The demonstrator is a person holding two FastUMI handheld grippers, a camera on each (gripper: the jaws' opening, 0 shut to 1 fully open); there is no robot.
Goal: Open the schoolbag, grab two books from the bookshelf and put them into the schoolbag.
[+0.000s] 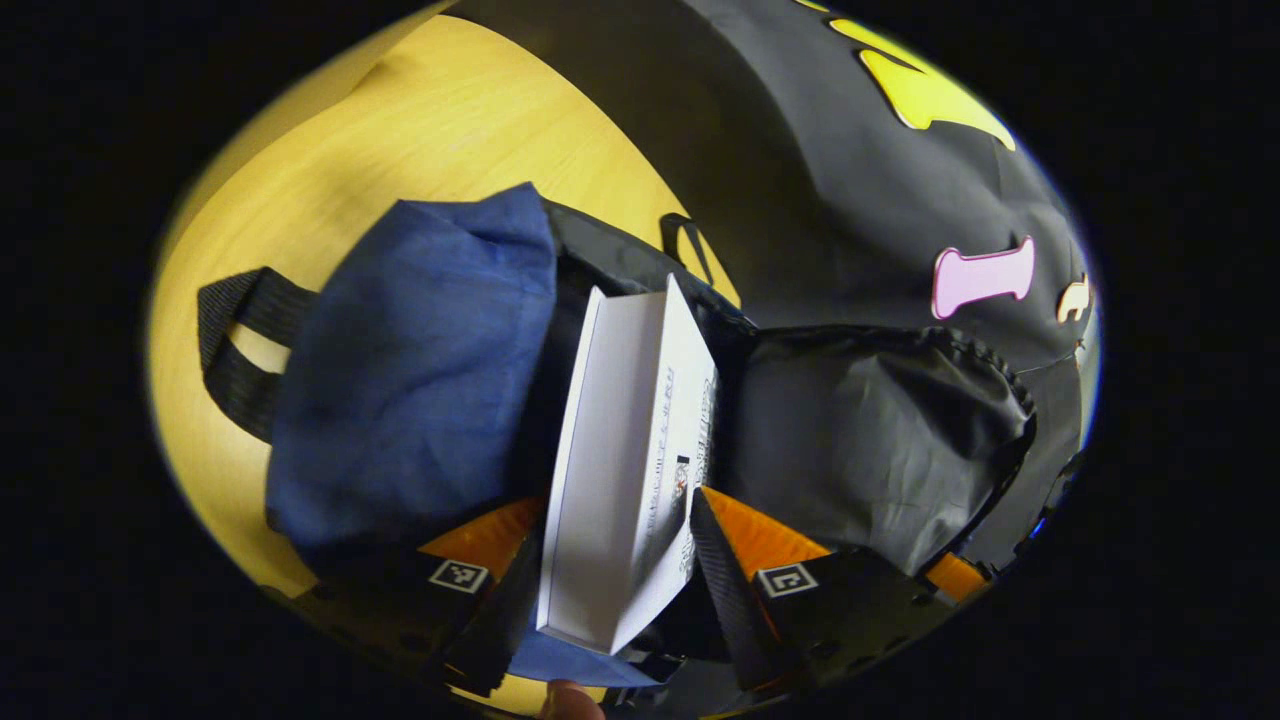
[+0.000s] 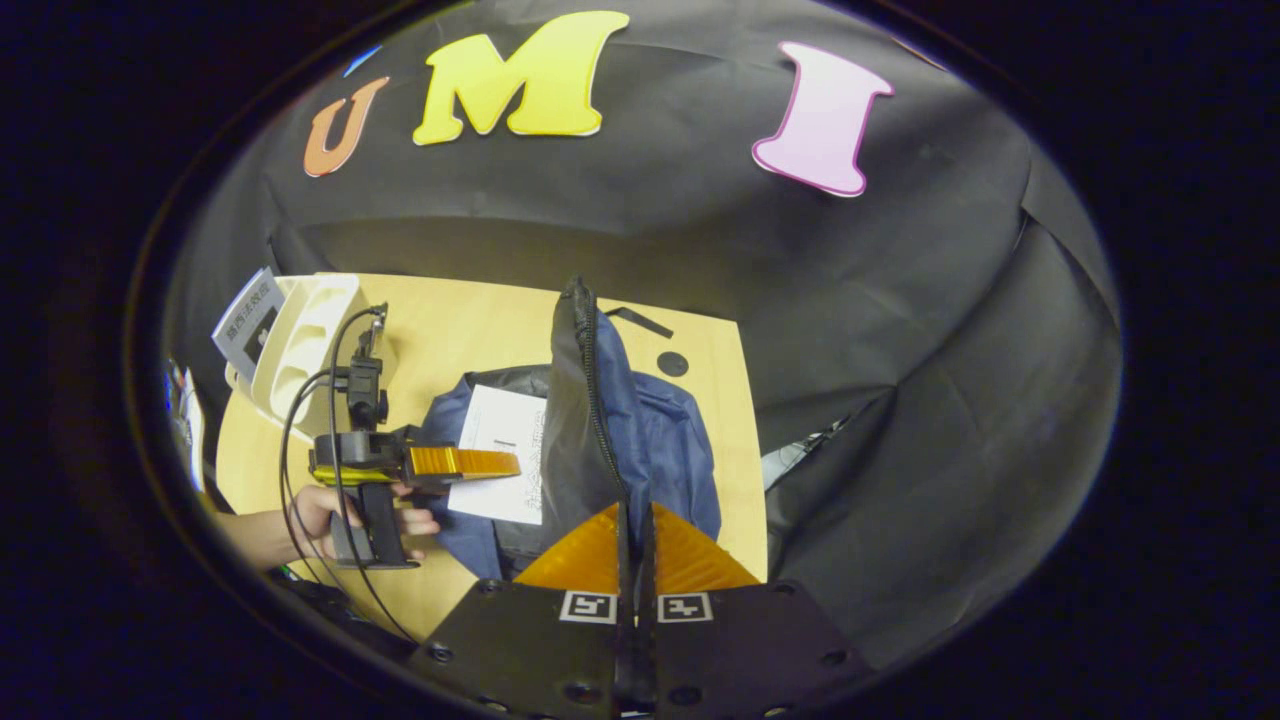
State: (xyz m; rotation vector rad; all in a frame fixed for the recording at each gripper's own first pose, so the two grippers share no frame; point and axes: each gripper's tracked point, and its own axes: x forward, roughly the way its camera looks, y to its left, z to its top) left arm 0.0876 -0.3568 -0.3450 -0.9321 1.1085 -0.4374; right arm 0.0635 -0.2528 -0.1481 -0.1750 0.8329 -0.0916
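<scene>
My left gripper (image 1: 620, 510) is shut on a white book (image 1: 625, 440), which stands upright with its far end in the mouth of the blue schoolbag (image 1: 410, 370). The bag's black lining (image 1: 870, 420) gapes to the right of the book. My right gripper (image 2: 634, 508) is shut on the bag's black zipped flap (image 2: 578, 400) and holds it upright. The right gripper view also takes in the left gripper (image 2: 490, 463), the hand (image 2: 325, 515) holding it, the white book (image 2: 500, 450) at the opening, and the blue bag (image 2: 660, 440) lying on the table.
The bag lies on a light wooden table (image 2: 470, 330). A white bookshelf (image 2: 305, 350) stands at the table's far left with another book (image 2: 248, 322) leaning in it. Black shoulder straps (image 1: 235, 340) trail off the bag. Black cloth walls close the back and right.
</scene>
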